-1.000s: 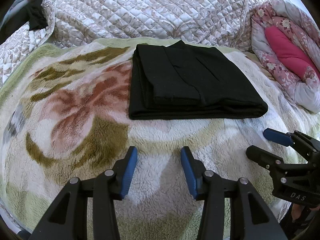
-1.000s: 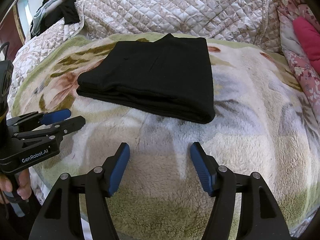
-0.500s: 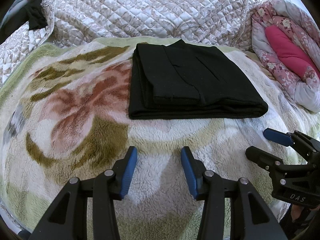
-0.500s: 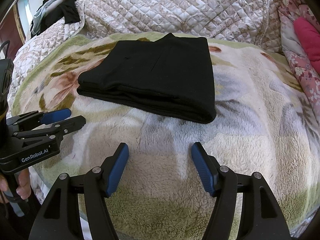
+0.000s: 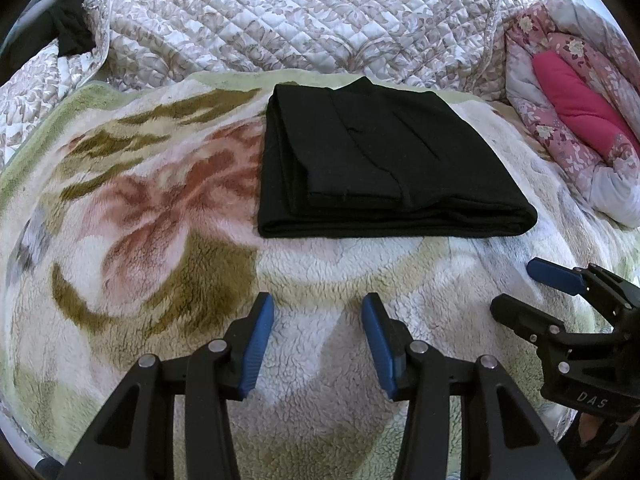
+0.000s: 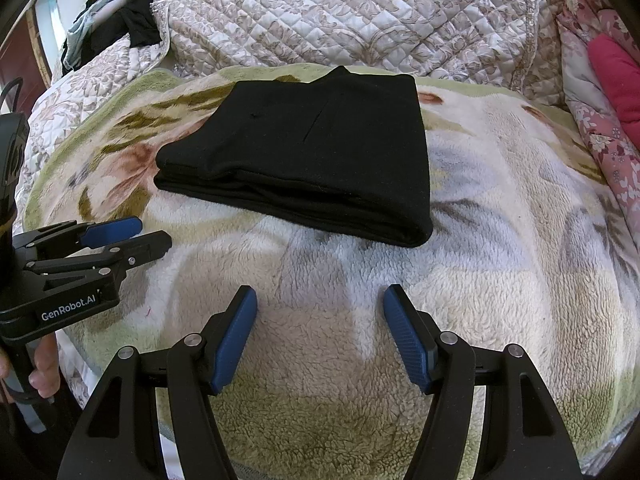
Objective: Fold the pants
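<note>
**Nothing has moved: the pants look folded**

Nothing has moved since a moment ago; the pants and both grippers sit just where they were.

The black pants [image 5: 384, 168] lie in a neat, flat stack of layers on the fluffy flower blanket [image 5: 132, 248]. The edges line up, with the thick folded edge facing the grippers. It looks like the folding is done, or nearly done.

Near the pants, on the side closest to the person, the left gripper [image 5: 318, 344] hangs over the blanket. Its blue pads are apart and nothing is between them. The right gripper [image 6: 320, 336] is beside it, also spread apart and empty. Neither one touches the pants.

Behind the pants is a quilted cover [image 5: 280, 16]. To the right of the pants is a rolled pink flower quilt [image 5: 576, 120].

To finish well, I think it is best to leave the stack alone. If one more fold is wanted, pinch both near corners together and lift slowly, so the layers do not slide apart.
</note>
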The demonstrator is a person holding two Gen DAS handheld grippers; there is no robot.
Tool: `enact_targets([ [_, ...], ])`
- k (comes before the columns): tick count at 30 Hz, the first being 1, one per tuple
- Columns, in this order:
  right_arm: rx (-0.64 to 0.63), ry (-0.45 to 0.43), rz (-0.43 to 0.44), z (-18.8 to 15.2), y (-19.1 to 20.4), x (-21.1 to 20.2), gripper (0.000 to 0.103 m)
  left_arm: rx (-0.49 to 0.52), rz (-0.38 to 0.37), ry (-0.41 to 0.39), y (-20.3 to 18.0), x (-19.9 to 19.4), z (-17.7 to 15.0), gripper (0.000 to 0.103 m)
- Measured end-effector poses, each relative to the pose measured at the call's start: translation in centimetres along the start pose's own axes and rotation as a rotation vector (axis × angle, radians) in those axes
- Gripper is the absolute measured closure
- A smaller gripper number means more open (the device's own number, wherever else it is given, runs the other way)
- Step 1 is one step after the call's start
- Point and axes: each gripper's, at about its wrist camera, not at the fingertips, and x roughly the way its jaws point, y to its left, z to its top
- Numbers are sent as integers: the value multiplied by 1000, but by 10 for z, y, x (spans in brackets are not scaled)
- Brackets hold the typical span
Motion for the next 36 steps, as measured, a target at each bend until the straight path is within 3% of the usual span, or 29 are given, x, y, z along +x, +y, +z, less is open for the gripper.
enact_targets([
  [36,0,1,-2,1,0,0,35,5,8,2,-2,1,0,54],
])
